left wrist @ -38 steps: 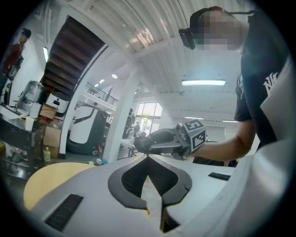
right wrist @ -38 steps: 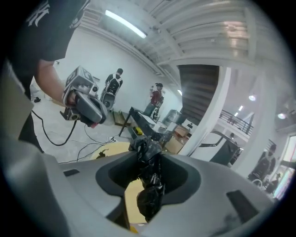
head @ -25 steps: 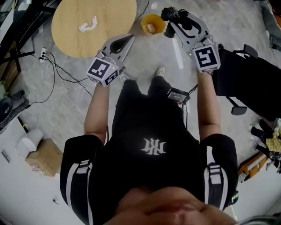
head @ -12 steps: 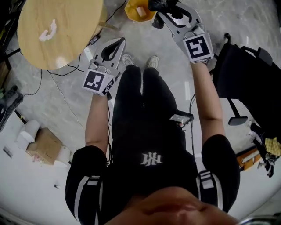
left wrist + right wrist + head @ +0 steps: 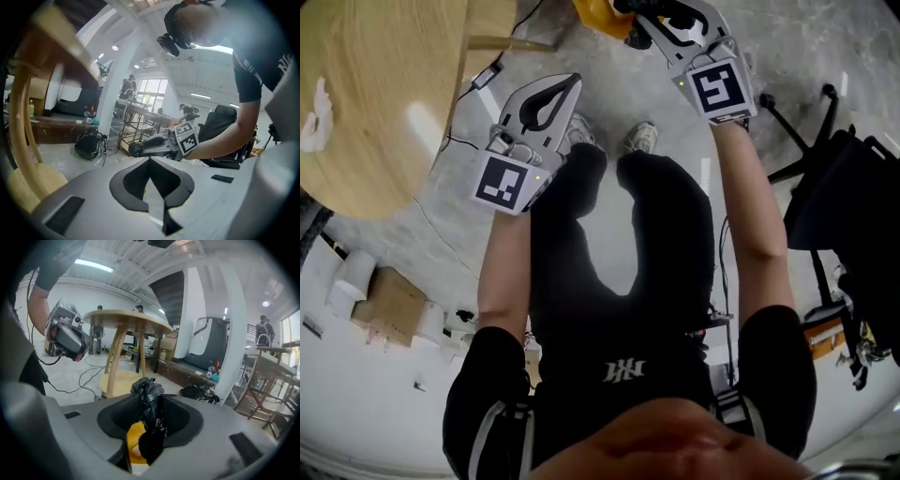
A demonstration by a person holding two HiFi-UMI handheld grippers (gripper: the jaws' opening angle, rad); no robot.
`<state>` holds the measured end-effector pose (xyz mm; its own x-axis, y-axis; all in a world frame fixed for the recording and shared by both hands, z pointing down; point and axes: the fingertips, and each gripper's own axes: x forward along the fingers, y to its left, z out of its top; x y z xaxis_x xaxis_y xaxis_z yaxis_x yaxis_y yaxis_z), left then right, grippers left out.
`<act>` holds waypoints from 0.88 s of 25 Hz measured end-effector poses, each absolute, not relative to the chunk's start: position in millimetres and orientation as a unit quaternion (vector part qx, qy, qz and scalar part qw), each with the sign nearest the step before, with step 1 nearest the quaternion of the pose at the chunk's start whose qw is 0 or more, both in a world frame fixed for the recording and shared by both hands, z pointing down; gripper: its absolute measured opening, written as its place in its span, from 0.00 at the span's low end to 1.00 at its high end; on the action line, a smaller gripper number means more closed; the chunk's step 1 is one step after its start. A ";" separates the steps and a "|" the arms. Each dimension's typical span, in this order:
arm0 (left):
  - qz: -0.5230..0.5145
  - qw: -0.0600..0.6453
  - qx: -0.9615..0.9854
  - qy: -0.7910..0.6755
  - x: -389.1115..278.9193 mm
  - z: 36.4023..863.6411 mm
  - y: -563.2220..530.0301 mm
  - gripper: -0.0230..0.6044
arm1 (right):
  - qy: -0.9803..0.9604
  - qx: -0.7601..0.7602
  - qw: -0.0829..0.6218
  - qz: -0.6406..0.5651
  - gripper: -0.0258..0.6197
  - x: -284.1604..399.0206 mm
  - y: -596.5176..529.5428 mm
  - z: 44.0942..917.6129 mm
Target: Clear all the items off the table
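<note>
Right gripper fingers clamped on black crumpled item, above yellow bin. Left gripper fingers together, empty. Shirt: white emblem. Head view alone: white wad on bench.

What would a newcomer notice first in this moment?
The right gripper, at the head view's top, clamps a crumpled black bundle over a yellow bin. At upper left, a white scrap lies on the round wooden table; the left gripper is shut, empty.

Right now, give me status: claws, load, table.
Right claw shut on black crumpled wad, at yellow bin. Left claw shut, empty. White scrap on round table.
</note>
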<state>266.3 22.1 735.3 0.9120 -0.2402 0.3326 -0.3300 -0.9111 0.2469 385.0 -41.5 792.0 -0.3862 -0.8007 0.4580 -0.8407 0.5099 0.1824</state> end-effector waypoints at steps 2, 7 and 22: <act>0.151 0.155 0.965 -0.148 269.1 761.8 11.6 0.06 | -0.831 0.489 0.261 0.049 0.29 387.3 -50.5 829.6; 0.167 0.164 0.962 -0.138 263.2 836.4 3.4 0.06 | -0.831 0.479 0.276 0.067 0.29 377.3 -58.8 929.5; 0.169 0.159 0.966 -0.111 267.5 828.4 17.3 0.06 | -0.819 0.487 0.285 0.110 0.56 381.7 -67.6 963.3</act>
